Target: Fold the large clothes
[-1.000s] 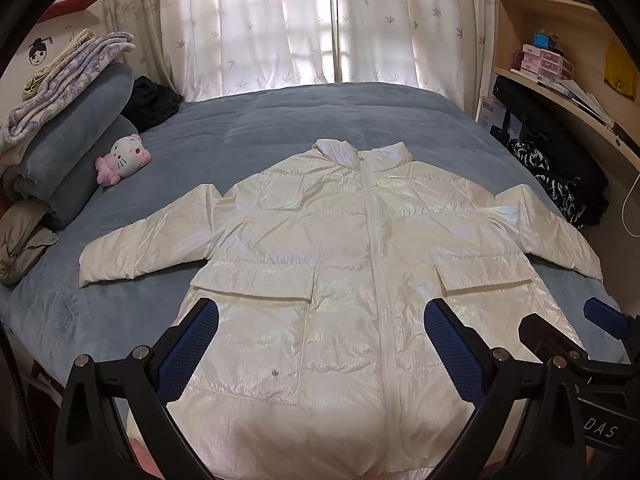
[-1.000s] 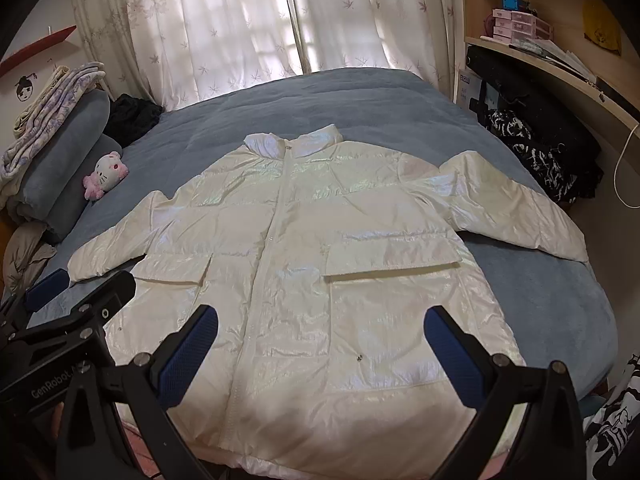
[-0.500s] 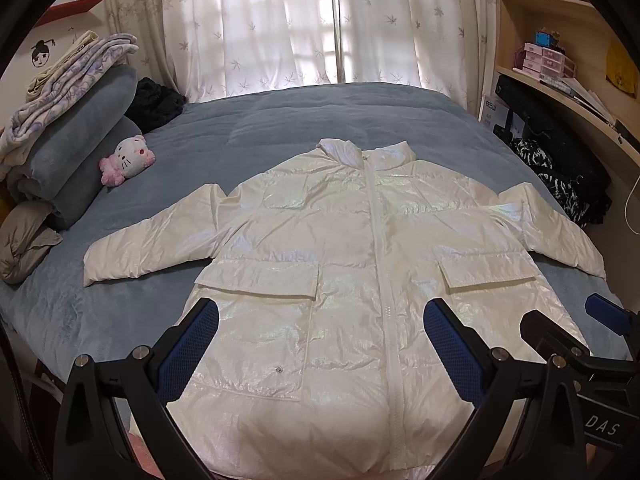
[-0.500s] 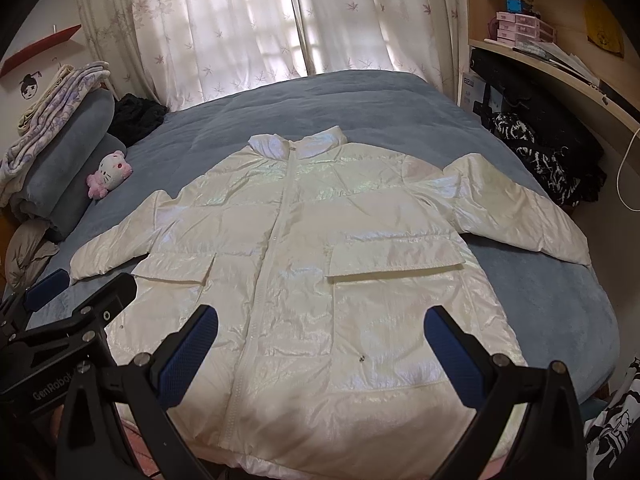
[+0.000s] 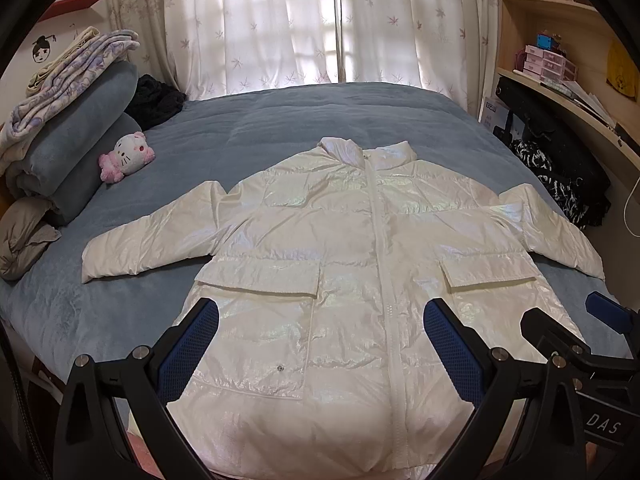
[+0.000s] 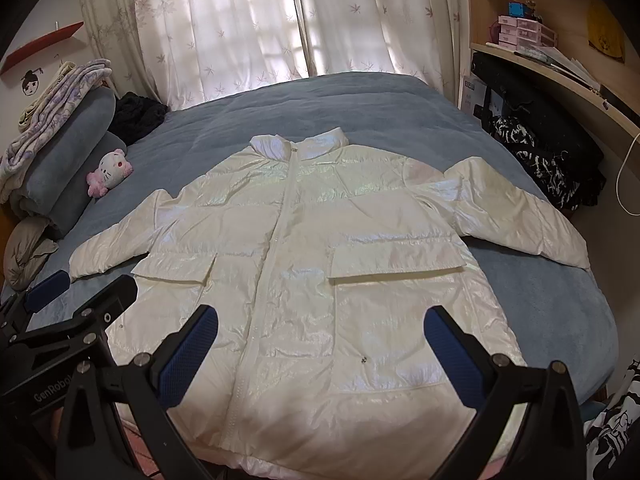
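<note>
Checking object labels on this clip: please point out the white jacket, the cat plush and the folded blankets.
white jacket (image 5: 352, 248), left wrist view, chest panel.
cat plush (image 5: 130, 154), left wrist view, its face.
folded blankets (image 6: 68, 140), right wrist view, grey roll.

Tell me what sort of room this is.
Most likely a bedroom in a home. A white jacket lies spread flat on a bed with a blue cover, folded blankets and a plush toy sit at one side, and curtains cover the window behind.
</note>
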Motion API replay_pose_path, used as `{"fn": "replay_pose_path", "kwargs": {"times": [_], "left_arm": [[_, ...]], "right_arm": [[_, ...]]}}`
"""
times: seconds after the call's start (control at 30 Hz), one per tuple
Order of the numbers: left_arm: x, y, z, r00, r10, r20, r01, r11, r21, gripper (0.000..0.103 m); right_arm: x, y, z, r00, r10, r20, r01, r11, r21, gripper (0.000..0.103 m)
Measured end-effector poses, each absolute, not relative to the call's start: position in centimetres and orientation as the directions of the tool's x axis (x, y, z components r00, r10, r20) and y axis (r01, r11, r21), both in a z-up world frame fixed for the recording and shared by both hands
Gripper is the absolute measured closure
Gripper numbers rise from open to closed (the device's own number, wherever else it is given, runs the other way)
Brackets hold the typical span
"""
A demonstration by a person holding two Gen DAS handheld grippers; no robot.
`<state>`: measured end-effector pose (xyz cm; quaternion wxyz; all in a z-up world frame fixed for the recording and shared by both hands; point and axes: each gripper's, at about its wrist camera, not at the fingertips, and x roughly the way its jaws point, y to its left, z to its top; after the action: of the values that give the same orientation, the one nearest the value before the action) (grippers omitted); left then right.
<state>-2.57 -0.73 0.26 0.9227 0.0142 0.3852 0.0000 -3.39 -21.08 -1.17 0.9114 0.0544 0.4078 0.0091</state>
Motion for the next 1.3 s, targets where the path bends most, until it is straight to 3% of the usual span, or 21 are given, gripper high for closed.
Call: {"fn": "replay_pose_path", "kwargs": {"times": [1.3], "left_arm": [[-0.9,-2.6,-1.1,0.674,-0.004,-0.739,0.045,0.998,0.035,0.004]], "right_arm": [[-2.6,-22.2,-2.7,0.661,0.061,-0.748,0.034,0.993,0.112,0.0]]}}
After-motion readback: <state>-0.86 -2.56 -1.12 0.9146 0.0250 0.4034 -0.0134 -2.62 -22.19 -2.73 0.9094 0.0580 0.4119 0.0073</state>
